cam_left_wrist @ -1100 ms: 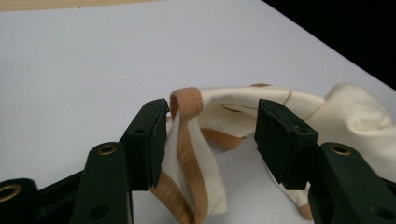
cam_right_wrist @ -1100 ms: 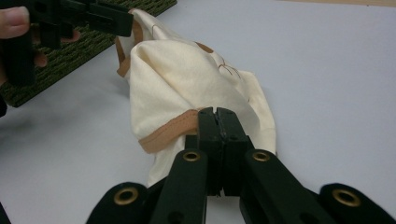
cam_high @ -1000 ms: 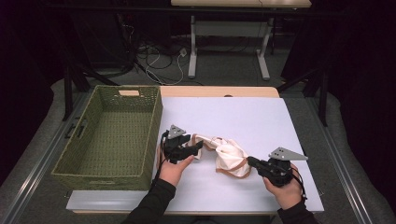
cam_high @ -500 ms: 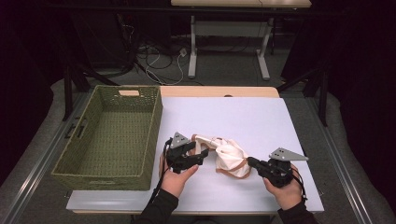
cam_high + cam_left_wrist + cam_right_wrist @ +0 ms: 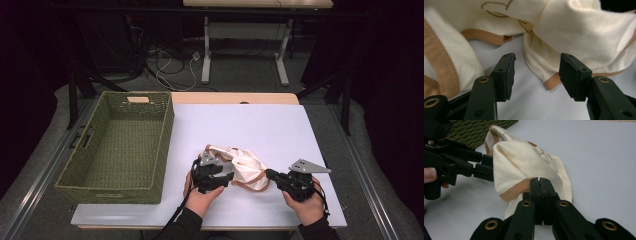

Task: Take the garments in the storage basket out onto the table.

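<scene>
A crumpled cream cloth garment with tan trim (image 5: pixel 245 170) lies near-centre on the white table (image 5: pixel 280 130). The right gripper (image 5: pixel 539 181) pinches its trim; the left gripper (image 5: pixel 536 72), jaws just closing, stands half-open around a hem.

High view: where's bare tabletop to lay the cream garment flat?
Free: the white table beyond the cream garment, from the green basket to the right edge. Crowded: the near strip, where the left gripper and right gripper flank the garment.

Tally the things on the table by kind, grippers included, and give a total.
Garment: 1
Basket: 1
Grippers: 2, left gripper and right gripper
Total: 4
</scene>
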A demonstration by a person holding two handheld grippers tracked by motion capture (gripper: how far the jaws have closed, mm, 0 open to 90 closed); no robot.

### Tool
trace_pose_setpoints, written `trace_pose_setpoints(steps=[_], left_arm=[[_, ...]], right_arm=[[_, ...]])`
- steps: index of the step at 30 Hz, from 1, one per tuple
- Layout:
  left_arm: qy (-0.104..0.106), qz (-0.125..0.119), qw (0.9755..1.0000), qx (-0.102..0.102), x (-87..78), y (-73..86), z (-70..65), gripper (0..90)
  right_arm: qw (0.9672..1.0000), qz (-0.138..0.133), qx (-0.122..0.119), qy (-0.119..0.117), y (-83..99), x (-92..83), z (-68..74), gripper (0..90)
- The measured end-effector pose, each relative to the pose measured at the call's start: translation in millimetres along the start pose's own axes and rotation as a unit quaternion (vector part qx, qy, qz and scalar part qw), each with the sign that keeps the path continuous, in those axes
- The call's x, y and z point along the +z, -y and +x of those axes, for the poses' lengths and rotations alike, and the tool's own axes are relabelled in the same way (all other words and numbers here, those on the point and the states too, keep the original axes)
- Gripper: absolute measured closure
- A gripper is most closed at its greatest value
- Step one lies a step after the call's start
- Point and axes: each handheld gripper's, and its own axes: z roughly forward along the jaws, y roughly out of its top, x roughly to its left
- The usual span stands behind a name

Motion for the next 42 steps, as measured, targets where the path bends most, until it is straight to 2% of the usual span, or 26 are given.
trace_pose_setpoints(steps=[12, 15, 17, 18, 21, 22, 24, 28, 32, 35, 38, 40, 42], left_arm=[[-0.008, 0.013, 0.9999, -0.001, 13.6, 7.7, -6.5, 51.2], [-0.007, 0.017, 0.9998, 0.004, 15.2, 8.5, -9.4, 52.3], [-0.005, 0.022, 0.9998, 0.001, 16.6, 9.0, -11.3, 53.5], [-0.005, 0.029, 0.9996, 0.004, 18.0, 9.5, -12.6, 55.2], [-0.006, 0.028, 0.9996, 0.006, 18.8, 10.0, -14.8, 57.7], [-0.007, 0.031, 0.9994, 0.013, 18.6, 9.9, -14.9, 58.7], [-0.005, 0.031, 0.9994, 0.009, 19.4, 10.4, -16.5, 63.7], [-0.010, 0.031, 0.9994, 0.012, 20.2, 11.7, -19.1, 67.4], [-0.014, 0.034, 0.9992, 0.017, 20.6, 12.6, -21.3, 77.5], [-0.015, 0.037, 0.9989, 0.026, 20.7, 12.7, -22.8, 81.1], [-0.007, 0.037, 0.9992, 0.017, 20.3, 12.8, -21.6, 86.4], [-0.005, 0.037, 0.9991, 0.021, 18.3, 12.2, -20.2, 87.5], [-0.004, 0.042, 0.9990, 0.016, 15.8, 11.6, -19.7, 87.8]], right_arm=[[1.0000, 0.006, 0.002, -0.002, 1.5, -0.4, -0.8, 89.9], [1.0000, 0.005, 0.001, -0.003, 1.7, -0.1, -0.9, 89.9], [1.0000, 0.004, 0.002, -0.003, 2.1, 0.6, -0.9, 89.9], [1.0000, 0.004, 0.001, -0.004, 2.2, 0.7, -0.7, 89.9], [1.0000, 0.004, 0.001, -0.004, 2.3, 0.7, -0.7, 89.9], [1.0000, 0.004, 0.001, -0.004, 2.3, 0.8, -0.8, 89.9], [1.0000, 0.005, 0.004, -0.003, 2.6, 0.9, -0.5, 89.9], [1.0000, 0.004, 0.003, -0.003, 2.7, 1.6, -0.4, 89.9], [1.0000, 0.006, 0.003, -0.003, 2.9, 1.5, -0.1, 89.9], [1.0000, 0.006, 0.002, -0.004, 3.0, 1.8, -0.4, 89.9], [1.0000, 0.006, 0.002, -0.004, 3.0, 1.6, -0.1, 89.9], [1.0000, 0.003, 0.005, -0.003, 3.4, 1.6, 0.4, 89.9], [0.9999, 0.011, 0.000, -0.006, 3.0, 0.4, -0.2, 89.9]])
